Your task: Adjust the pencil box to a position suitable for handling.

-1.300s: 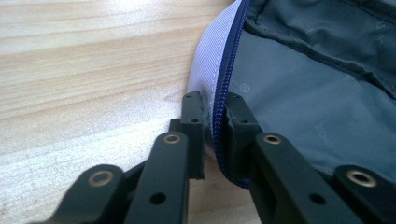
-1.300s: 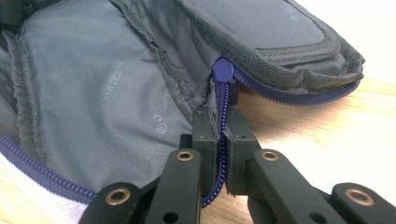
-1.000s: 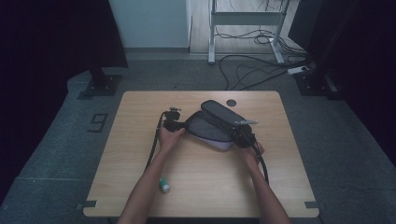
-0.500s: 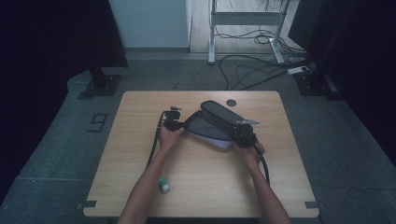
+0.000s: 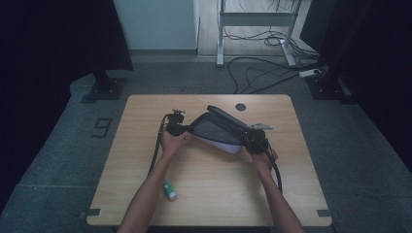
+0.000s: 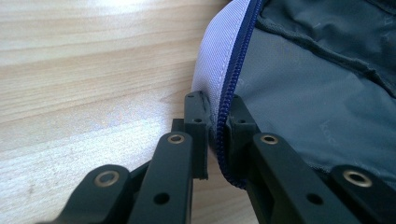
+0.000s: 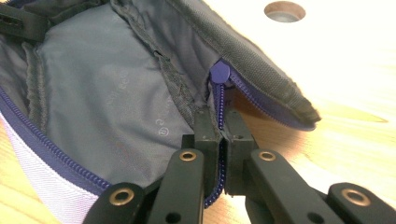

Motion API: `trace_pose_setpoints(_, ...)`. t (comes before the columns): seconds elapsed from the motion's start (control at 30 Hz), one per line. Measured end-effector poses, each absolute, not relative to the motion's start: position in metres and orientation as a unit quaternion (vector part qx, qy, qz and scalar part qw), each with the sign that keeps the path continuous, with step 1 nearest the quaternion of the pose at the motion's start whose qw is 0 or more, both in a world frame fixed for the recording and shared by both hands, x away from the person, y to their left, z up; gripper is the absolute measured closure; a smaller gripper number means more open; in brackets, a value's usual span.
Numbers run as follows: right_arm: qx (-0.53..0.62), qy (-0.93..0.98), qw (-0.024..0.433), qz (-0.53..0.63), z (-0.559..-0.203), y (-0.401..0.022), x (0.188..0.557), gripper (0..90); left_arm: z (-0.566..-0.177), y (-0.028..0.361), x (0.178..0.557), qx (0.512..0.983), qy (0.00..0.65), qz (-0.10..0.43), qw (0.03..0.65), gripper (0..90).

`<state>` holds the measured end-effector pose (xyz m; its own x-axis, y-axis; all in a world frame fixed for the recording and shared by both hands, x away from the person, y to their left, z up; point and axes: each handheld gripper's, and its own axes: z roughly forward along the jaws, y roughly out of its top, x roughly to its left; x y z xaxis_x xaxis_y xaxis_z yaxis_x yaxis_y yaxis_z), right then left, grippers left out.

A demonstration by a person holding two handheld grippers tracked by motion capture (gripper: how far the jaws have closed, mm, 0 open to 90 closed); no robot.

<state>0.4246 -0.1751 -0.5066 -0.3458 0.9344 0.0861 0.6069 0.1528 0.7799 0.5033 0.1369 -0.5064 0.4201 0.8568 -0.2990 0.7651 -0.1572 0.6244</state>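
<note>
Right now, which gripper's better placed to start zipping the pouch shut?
Right, probably. The right gripper is clamped on the zipper track just below the blue slider. The left gripper pinches the pouch rim at the far end, good for anchoring.

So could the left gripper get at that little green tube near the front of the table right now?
Probably not as things stand: the left gripper has its jaws shut on the pouch rim by the zipper. The table around the green tube is bare, so the path looks free once it lets go.
</note>
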Motion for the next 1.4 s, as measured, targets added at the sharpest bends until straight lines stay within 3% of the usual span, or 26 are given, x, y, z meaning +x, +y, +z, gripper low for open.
trace_pose_setpoints(1.4,0.474,0.725,0.249,0.434,-0.463,-0.157,0.377,85.7,-0.467,0.170,0.454,0.752,0.504,0.073,0.419,83.1)
